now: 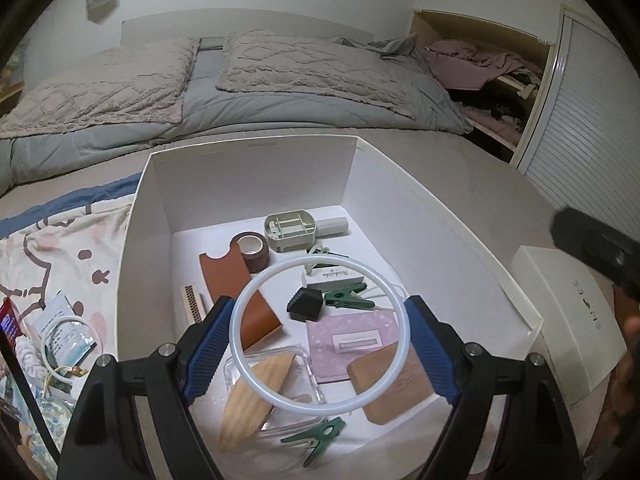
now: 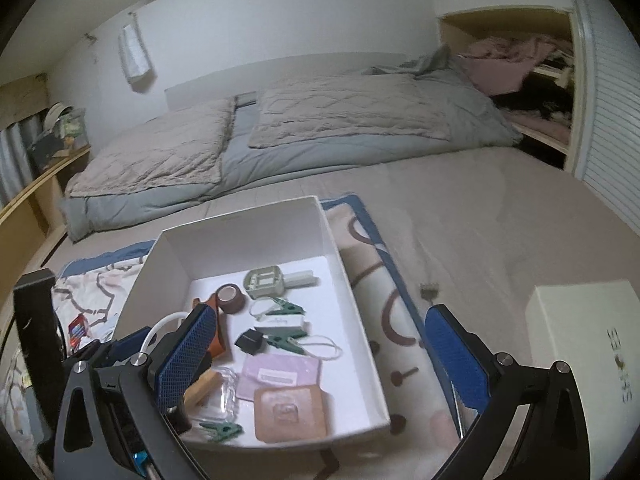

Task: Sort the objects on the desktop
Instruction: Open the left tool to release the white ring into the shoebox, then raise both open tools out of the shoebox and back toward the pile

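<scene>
My left gripper (image 1: 320, 340) is shut on a white ring (image 1: 256, 284), held by its two sides above the open white box (image 1: 136, 240). In the box lie a brown tape roll (image 1: 253, 250), a brown leather piece (image 1: 236, 284), a grey-green plastic part (image 1: 294, 230), green clothespins (image 1: 348, 299), a black clip (image 1: 305, 303), a pink card (image 1: 354, 340), wooden pieces (image 1: 256, 396) and a clear case (image 1: 308, 384). My right gripper (image 2: 320, 360) is open and empty, over the box's right side (image 2: 360, 320). The ring (image 2: 160, 326) shows at its left.
A patterned blanket (image 1: 52, 264) lies under and left of the box, with a second white ring on packets (image 1: 70, 340) on it. A closed white shoe box (image 1: 568, 320) sits to the right. The bed with pillows is behind; a louvred door is at right.
</scene>
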Demonstrator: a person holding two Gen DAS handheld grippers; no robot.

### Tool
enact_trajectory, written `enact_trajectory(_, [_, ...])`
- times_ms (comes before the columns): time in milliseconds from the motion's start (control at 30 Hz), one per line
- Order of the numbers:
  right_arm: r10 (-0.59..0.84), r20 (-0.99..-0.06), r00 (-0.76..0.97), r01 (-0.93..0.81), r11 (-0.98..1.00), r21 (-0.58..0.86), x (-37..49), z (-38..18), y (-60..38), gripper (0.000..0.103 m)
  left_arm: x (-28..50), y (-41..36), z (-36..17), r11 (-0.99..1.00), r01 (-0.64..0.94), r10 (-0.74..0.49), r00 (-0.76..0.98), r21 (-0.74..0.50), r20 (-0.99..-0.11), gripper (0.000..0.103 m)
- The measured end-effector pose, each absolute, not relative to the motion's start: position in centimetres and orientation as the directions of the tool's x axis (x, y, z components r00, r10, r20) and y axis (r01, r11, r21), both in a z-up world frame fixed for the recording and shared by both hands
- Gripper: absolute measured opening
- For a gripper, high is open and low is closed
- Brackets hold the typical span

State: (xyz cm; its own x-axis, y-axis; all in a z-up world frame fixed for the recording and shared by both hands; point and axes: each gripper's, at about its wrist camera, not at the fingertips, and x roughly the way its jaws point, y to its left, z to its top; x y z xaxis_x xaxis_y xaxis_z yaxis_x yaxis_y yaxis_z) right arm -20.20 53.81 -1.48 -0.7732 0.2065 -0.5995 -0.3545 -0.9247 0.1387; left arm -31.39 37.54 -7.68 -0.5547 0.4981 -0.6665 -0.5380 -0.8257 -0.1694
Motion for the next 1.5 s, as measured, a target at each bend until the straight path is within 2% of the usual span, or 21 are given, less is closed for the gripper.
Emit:
enact_trajectory(167, [0.207,-0.557,-0.804,-0.336,-0.932,0.138,-18.5,-1.5,53.3,0.103,-31.4,38.3,-7.9,-0.824,-0.542,0.489,-0.534,-0.164,-0.69,0.085])
enact_trajectory(267, [0.258,-0.453,-0.853,-0.331,-0.94,0.087,-16.9,-1.1,52.1,0.103,-31.4,38.6,-8.1,-0.823,-0.541,0.489,-0.519,-0.174,-0.701,0.085])
enact_trajectory(367, [0.275,-0.425,-0.863,-0.326,-0.944,0.052,-16.1,-0.9,51.2,0.103,-31.4,38.4,-8.2,-0.836,-0.516,0.481,-0.524,-0.187,-0.703,0.098])
enact_trajectory(433, [0.276,-0.428,-0.861,-0.327,-0.944,0.05,-16.0,-0.9,51.1,0.103,-31.4,38.1,-8.0,-0.842,-0.502,0.48,-0.533,-0.197,-0.697,0.101])
enact_trajectory(700, [0.287,-0.484,-0.827,-0.358,-0.932,0.058,-15.7,-1.8,51.4,0.103,-30.6,37.9,-7.7,-0.845,-0.508,0.464,-0.545,-0.165,-0.699,0.101])
enact_trajectory(1000, [0.197,-0.495,-0.846,-0.295,-0.947,0.127,-15.0,-2.3,51.9,0.103,-29.3,37.1,-7.2,-0.837,-0.523,0.478,-0.551,-0.164,-0.684,0.101])
enact_trajectory(1500, [0.214,-0.506,-0.836,-0.32,-0.938,0.132,-14.0,-2.0,50.8,0.103,-27.6,34.2,-5.2,-0.84,-0.521,0.488,-0.602,-0.152,-0.631,0.101])
